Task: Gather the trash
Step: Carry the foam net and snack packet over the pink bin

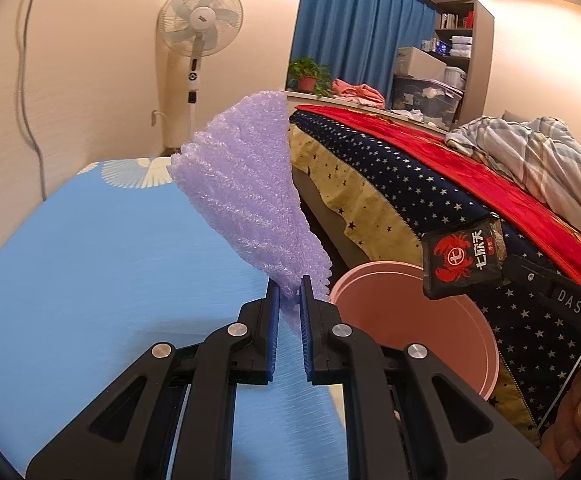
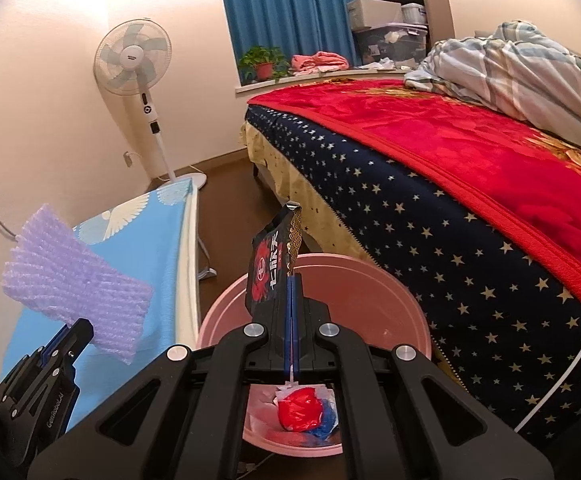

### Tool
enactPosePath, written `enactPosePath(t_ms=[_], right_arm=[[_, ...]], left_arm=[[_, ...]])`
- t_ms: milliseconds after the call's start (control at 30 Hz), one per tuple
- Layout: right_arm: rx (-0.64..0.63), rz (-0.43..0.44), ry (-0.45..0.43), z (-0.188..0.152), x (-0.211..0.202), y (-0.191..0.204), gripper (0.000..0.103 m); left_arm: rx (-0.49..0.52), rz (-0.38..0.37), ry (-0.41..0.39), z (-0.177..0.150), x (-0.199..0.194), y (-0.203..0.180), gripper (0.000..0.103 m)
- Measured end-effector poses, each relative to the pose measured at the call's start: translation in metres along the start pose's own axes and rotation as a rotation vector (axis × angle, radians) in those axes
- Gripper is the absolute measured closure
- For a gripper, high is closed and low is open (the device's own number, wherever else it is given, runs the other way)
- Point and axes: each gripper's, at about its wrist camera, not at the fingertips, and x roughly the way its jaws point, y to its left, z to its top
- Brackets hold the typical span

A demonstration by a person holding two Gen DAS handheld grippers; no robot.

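The right gripper (image 2: 292, 316), closed tight on a black snack wrapper (image 2: 276, 266), hangs directly over the pink bin (image 2: 370, 300), the wrapper standing upright above the bin's open mouth. The left gripper (image 1: 289, 300) pinches a purple foam sheet (image 1: 246, 188), its jaws nearly together, and sits beside the bin on the blue table's (image 1: 90, 260) side, so the right hand looks nearer to dropping.

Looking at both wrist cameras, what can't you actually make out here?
- Right wrist view: most of the round pink plastic bin's contents, hidden by the right tool and its black crab-print snack wrapper; only red and blue crumpled scraps show.
- Left wrist view: bin floor, behind the left tool holding purple foam netting.
- Shelf labels: too small.
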Motion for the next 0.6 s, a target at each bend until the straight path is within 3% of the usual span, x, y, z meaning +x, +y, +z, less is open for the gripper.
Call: enactPosePath(t_ms=[600], right_arm=[[0.029,-0.085,0.039,-0.002,0.025,-0.018,0.103]], left_arm=[[0.058,-0.091,0.044,-0.008,0.035,-0.039,0.093]])
